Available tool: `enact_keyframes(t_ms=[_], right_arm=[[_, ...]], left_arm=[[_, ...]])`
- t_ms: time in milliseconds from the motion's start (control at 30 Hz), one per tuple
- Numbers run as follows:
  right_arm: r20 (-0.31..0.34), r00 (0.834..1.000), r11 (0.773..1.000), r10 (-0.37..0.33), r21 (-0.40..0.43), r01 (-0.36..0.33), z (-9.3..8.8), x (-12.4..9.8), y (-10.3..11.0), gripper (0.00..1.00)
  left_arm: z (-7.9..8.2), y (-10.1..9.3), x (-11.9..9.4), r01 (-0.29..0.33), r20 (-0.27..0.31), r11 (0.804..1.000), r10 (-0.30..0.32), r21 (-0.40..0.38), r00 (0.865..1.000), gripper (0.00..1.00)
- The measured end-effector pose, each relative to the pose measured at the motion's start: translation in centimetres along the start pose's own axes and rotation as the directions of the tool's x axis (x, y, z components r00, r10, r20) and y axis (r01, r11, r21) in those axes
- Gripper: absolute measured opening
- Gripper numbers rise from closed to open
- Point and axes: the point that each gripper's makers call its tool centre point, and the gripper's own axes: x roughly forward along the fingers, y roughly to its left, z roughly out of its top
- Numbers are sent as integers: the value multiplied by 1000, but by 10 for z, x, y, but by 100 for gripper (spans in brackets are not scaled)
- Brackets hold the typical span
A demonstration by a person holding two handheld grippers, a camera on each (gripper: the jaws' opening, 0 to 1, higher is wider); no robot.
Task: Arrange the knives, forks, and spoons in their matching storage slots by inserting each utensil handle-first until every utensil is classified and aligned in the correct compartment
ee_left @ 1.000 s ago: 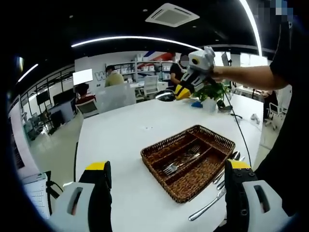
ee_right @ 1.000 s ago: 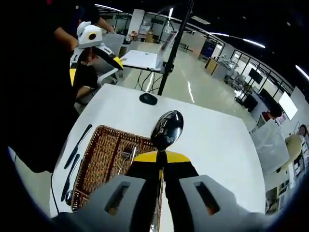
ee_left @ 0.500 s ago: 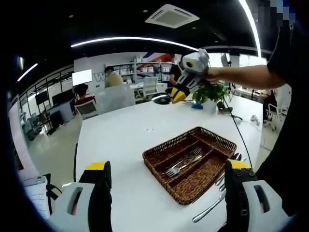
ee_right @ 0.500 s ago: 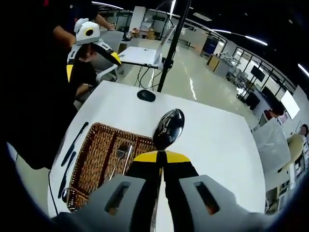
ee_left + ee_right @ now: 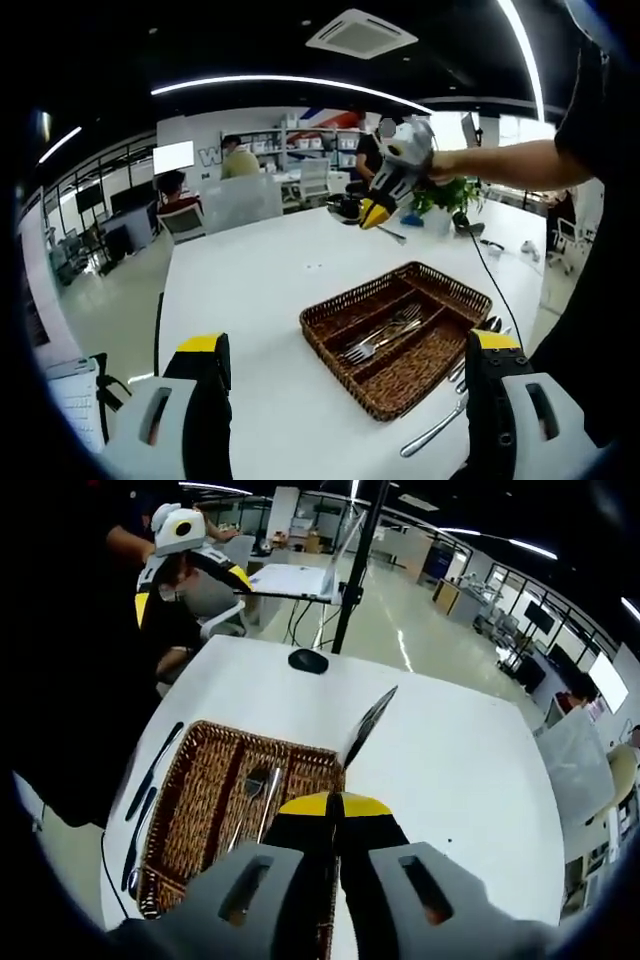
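The right tool (image 5: pixel 333 805) is clamped on a spoon (image 5: pixel 368 725), its yellow-tipped jaws pressed together around the handle. The spoon's long axis runs forward along the jaws, bowl away from the tool. The bowl is shiny metal and turned nearly edge-on in the right gripper view, so it reads as a thin sliver. It is held in the air above the far edge of the wicker tray (image 5: pixel 195 825), which sits on the white tabletop (image 5: pixel 450 770).

In the left gripper view the same tool (image 5: pixel 372 212) is raised above the tabletop (image 5: pixel 250 290), beyond the tray (image 5: pixel 420 360). Forks (image 5: pixel 380 335) lie lengthwise in the tray's middle compartment. Dark-handled knives (image 5: pixel 150 790) lie on the tabletop just beside the tray; more utensils, probably spoons (image 5: pixel 440 425), lie there too.

The left tool (image 5: pixel 345 400) hovers with its jaws wide apart, holding nothing.
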Motion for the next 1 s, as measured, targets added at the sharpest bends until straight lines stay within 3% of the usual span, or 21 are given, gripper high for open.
enact_keyframes(t_ms=[233, 400, 1000], right_arm=[[-69, 998, 1000, 4, -8, -4, -21, 22, 4, 0], [-150, 989, 996, 15, -84, -28, -30, 34, 8, 0], [-279, 959, 987, 53, -134, -94, -50, 79, 18, 0]], left_arm=[[-5, 6, -6, -12, -11, 1000, 12, -7, 1000, 99], [-9, 11, -9, -15, -20, 1000, 15, -14, 1000, 99], [-19, 20, -13, -11, -26, 999, 10, -36, 1000, 99]])
